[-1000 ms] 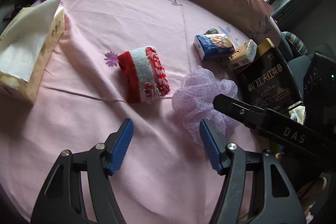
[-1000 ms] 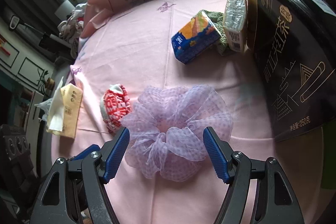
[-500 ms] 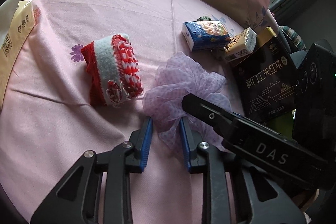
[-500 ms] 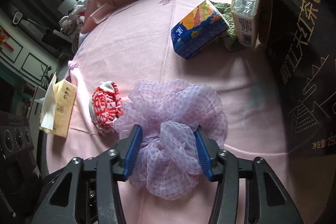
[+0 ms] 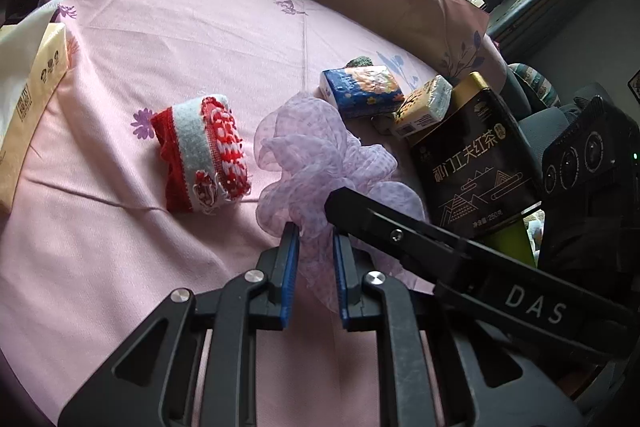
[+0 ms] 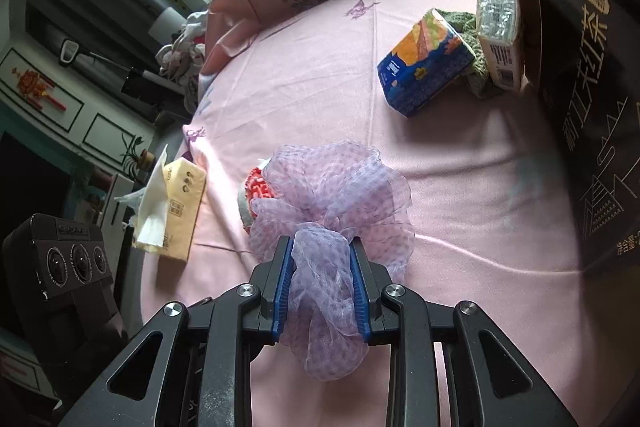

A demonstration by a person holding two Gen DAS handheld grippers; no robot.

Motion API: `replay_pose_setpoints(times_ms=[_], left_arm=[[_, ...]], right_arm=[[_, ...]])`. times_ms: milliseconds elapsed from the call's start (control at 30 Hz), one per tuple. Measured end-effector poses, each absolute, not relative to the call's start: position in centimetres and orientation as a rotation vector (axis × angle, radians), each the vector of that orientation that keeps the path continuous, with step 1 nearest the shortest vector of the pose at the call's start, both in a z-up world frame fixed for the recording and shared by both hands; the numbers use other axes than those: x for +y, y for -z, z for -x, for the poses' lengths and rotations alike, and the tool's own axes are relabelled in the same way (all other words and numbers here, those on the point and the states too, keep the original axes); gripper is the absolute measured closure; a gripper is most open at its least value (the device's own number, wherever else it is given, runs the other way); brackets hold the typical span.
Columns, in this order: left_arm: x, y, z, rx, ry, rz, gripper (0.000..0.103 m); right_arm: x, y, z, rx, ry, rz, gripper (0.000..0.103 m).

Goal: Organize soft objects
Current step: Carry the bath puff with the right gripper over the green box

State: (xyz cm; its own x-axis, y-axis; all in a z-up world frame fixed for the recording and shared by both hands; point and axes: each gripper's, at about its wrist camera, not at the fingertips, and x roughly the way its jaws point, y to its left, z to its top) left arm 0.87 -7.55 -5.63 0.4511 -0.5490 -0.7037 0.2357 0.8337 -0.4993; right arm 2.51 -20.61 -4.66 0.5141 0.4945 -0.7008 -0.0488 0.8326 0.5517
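Lying on the pink sheet [image 6: 460, 187], the sheer lilac dotted scrunchie [image 6: 332, 195] is pinched at its near ruffles by the left gripper [image 5: 314, 267] and right gripper [image 6: 322, 287], whose jaws have just been closing. Only the left view fully shows the ribbed red-and-white knit roll [image 5: 200, 155] beside it.

Lilac scrunchie [image 6: 332, 195], sheer with darker purple dots. Red and white knit roll [image 5: 202, 155]. Pale pink bedsheet [image 5: 180, 39], purple flower prints. Blue and orange tissue pack [image 6: 426, 67]. Black tin [image 5: 472, 163], gold trim. Pale yellow tissue box [image 6: 180, 211].
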Motion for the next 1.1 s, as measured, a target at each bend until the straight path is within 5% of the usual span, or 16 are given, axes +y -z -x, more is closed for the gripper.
replay_pose_setpoints(times_ms=[567, 1100], left_arm=[[-11.1, -2.6, 2.0, 0.688, 0.656, 0.249, 0.09], [-26.8, -7.2, 3.5, 0.622, 0.837, 0.04, 0.09]], right_arm=[[-23.3, -4.3, 2.9, 0.67, -0.29, -0.386, 0.073], [-38.3, -6.4, 8.4, 0.424, -0.063, -0.609, 0.073]])
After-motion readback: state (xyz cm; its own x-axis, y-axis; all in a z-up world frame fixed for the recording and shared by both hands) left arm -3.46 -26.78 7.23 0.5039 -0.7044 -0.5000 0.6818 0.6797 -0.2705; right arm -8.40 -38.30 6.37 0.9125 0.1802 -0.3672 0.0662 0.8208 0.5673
